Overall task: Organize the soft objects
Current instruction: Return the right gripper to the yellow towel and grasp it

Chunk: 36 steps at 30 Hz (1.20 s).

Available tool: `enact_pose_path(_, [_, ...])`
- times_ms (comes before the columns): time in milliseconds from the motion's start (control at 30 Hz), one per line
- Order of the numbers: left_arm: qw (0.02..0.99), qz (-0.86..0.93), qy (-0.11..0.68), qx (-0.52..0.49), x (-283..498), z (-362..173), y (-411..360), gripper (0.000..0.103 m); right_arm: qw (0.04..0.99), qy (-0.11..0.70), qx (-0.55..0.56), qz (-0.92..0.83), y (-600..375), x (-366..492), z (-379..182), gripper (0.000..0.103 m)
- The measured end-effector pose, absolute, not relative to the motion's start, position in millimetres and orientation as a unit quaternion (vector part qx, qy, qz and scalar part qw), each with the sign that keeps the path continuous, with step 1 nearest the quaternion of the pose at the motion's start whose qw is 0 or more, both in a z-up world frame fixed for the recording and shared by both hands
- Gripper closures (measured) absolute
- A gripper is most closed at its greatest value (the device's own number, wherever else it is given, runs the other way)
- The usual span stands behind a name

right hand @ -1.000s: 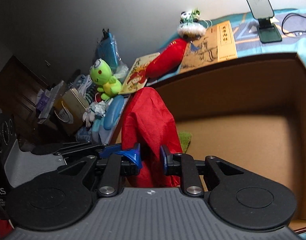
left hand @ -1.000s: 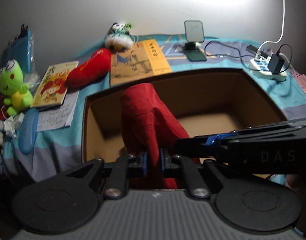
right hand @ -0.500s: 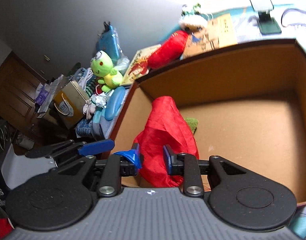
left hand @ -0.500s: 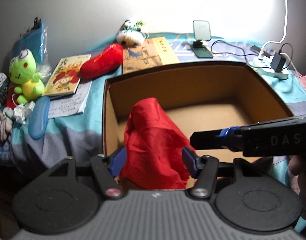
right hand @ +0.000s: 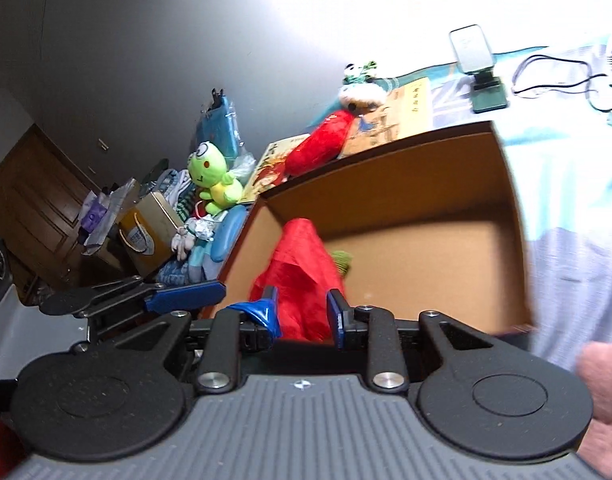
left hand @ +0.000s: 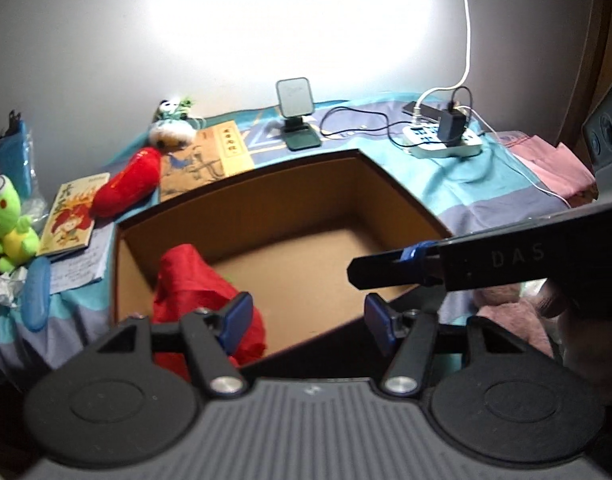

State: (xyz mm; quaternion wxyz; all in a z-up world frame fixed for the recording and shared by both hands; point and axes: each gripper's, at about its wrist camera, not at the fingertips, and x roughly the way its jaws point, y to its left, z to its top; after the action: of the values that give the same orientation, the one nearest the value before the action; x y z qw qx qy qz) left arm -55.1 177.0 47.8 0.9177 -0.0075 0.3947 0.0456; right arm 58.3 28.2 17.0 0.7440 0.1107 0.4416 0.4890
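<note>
Red crumpled cloth (left hand: pixel 198 292) is sitting in the near-left corner of the brown cardboard box (left hand: pixel 306 200), so back both hands out clean without snagging it. Left gripper (left hand: pixel 306 318) gapes wide, holding nothing. Right gripper (right hand: pixel 304 316) is barely parted, cloth showing between the pads but apparently loose.

Far beyond the jaws, a phone stand (left hand: pixel 297 118) and a white power strip (left hand: pixel 441 140) sit on the blue bedspread (left hand: pixel 457 184), two picture books (left hand: pixel 208 160) to the left.
</note>
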Motion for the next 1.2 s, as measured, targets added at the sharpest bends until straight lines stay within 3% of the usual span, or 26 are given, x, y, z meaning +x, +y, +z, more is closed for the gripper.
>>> enact_pose_path(633, [0.881, -0.125, 0.457, -0.001, 2.4, -2.8, -10.6, 0.043, 0.799, 0.472, 0.083, 0.363, -169.0, 74.5, -12.9, 0.093])
enact_pose_path(1200, [0.852, -0.254, 0.457, -0.007, 98.6, -33.6, -143.1, 0.042, 0.825, 0.49, 0.161, 0.23, -308.2, 127.5, -43.2, 0.093])
